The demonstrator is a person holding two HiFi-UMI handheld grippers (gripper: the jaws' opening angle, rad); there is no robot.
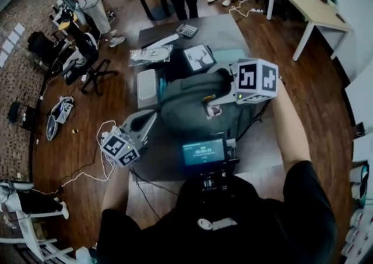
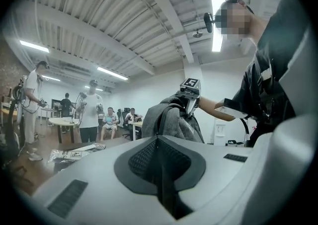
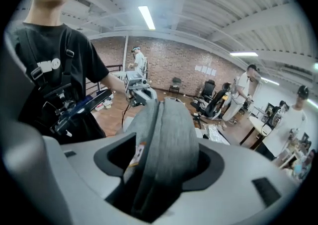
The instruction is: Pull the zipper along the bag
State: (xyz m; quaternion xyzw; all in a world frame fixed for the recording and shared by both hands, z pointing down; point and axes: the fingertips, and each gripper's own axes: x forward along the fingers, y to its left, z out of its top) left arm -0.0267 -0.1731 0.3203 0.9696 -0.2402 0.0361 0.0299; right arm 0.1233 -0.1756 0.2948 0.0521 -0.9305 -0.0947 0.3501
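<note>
While the grey fabric bag [image 1: 189, 105] stands on the dark table [image 1: 218, 32], long axis upright, your right gripper [image 1: 214, 104] straddles its top, jaws released; your left gripper [image 1: 147, 120] is clenched, empty.

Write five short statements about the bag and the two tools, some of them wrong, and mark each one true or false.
1. The left tool has its jaws together with nothing between them. True.
2. The bag is bright red. False: it is grey.
3. Part of the bag stands between the jaws of the right tool. True.
4. The left tool is clamped on the bag. False: it is held apart from the bag, which shows some way ahead of it in the left gripper view.
5. The bag lies on the floor. False: it stands on the dark table.
</note>
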